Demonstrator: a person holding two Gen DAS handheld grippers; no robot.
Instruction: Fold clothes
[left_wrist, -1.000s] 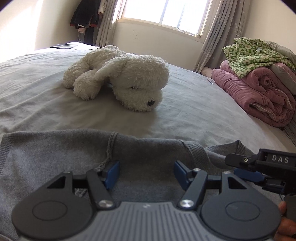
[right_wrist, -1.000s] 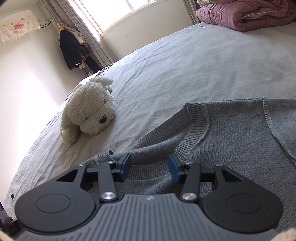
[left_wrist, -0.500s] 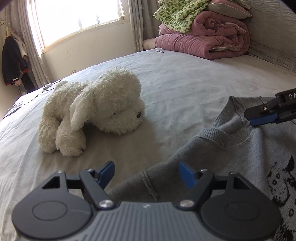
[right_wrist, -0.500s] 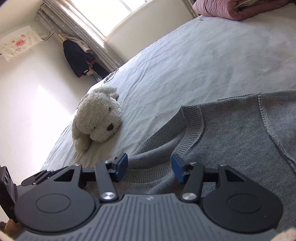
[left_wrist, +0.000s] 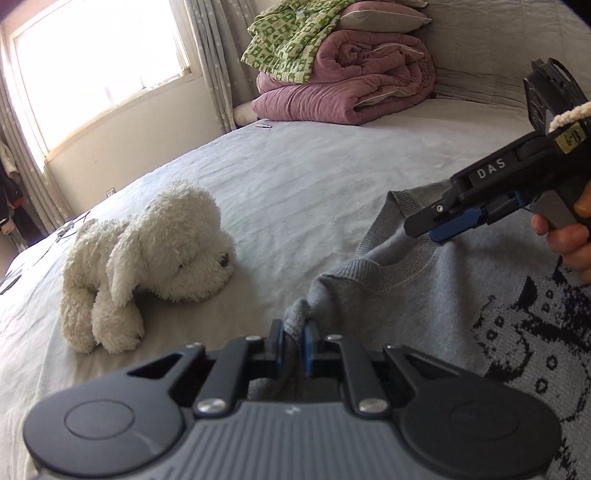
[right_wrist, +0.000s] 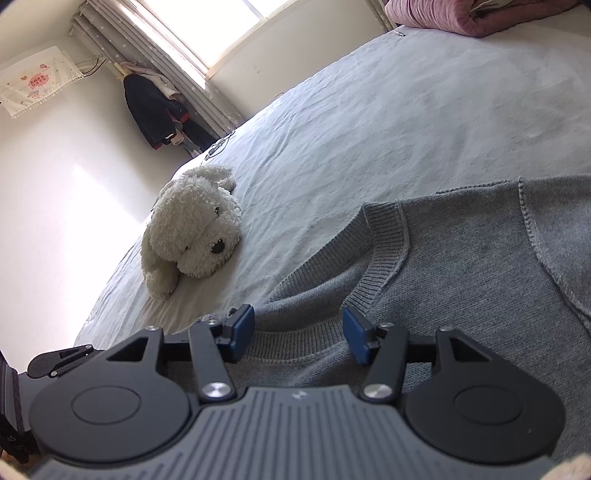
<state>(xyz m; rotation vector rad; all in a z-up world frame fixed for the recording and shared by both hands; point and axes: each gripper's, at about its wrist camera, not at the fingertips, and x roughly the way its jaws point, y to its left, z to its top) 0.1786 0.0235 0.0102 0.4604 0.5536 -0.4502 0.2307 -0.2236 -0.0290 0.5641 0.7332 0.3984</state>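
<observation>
left gripper (left_wrist: 293, 341): jaws just closed, sweater (left_wrist: 424, 306) fold being pinched, lower centre | right gripper (right_wrist: 299, 334): jaws being held apart over collar (right_wrist: 384, 254) | toy dog (left_wrist: 147, 258): being left lying, left of frame

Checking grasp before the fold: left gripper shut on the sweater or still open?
Shut on it. The left gripper has just closed, and its blue pads pinch a bunched edge of the grey sweater.

black right gripper (left_wrist: 439, 230) — blue pads, silver screws, white "das" lettering.
</observation>
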